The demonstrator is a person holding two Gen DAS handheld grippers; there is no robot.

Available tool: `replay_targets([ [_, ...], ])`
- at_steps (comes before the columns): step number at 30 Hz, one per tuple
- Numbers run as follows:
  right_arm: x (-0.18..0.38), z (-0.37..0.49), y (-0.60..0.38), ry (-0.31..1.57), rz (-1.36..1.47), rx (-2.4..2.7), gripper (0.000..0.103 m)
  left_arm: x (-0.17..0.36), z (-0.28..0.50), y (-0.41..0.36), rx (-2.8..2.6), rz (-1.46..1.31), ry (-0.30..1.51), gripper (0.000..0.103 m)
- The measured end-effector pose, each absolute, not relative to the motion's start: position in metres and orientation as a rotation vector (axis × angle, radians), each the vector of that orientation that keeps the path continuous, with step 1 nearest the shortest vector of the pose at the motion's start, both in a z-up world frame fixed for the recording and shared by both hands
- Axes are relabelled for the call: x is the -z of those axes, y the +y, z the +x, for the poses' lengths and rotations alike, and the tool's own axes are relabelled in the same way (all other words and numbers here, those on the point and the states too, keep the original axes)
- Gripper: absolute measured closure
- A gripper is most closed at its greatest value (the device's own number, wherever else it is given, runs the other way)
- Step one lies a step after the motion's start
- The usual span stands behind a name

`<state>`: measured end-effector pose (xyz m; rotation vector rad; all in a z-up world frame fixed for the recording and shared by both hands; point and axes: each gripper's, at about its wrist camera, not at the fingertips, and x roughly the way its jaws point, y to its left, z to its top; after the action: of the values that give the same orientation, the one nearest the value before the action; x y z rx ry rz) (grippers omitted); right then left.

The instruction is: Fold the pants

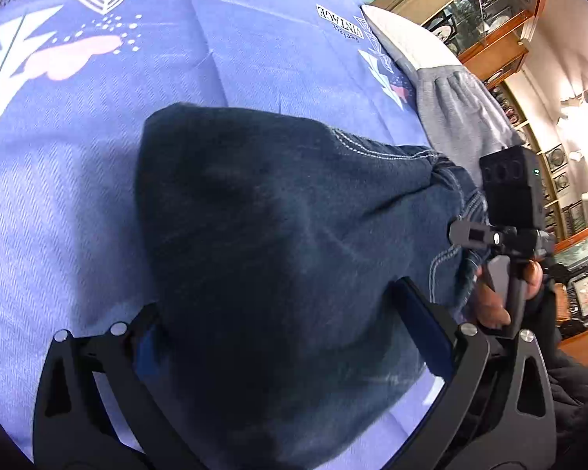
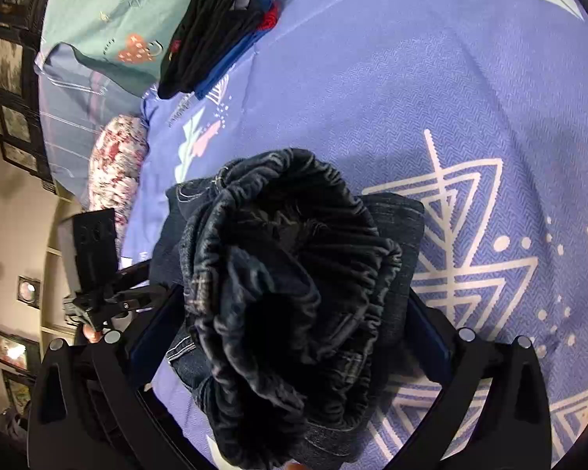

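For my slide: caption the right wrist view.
Right hand-held gripper straddles bunched dark jeans on a blue patterned bedsheet.
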<state>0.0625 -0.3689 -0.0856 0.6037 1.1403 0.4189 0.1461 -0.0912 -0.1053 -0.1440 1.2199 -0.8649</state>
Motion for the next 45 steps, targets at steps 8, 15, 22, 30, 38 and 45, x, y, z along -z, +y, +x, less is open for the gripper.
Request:
replay_targets([
  [8, 0.053, 0.036, -0.337, 0.992, 0.308, -0.352, 0.028, 0.071, 0.120, -0.095, 0.906, -0.090, 1.093, 0.011],
  [15, 0.001, 0.044, -0.335, 0.864, 0.317, -0.416, 0.035, 0.028, 0.136, -0.075, 0.891, -0.184, 0.999, 0.012],
  [22, -0.104, 0.133, -0.317, 0.690, 0.235, -0.454, 0.035, -0.077, 0.221, -0.057, 0.818, -0.184, 0.810, 0.012],
  [30, -0.175, 0.341, -0.284, 0.580, 0.158, -0.360, 0.029, -0.133, 0.415, -0.043, 0.681, -0.254, 0.734, 0.008],
  [38, -0.073, 0.450, -0.259, 0.633, -0.083, -0.082, 0.010, -0.002, 0.535, -0.006, 0.532, -0.557, 0.953, 0.006],
  [45, -0.120, 0.307, -0.305, 0.433, 0.071, -0.131, 0.004, -0.055, 0.440, 0.044, 0.615, -0.564, 0.798, 0.003],
])
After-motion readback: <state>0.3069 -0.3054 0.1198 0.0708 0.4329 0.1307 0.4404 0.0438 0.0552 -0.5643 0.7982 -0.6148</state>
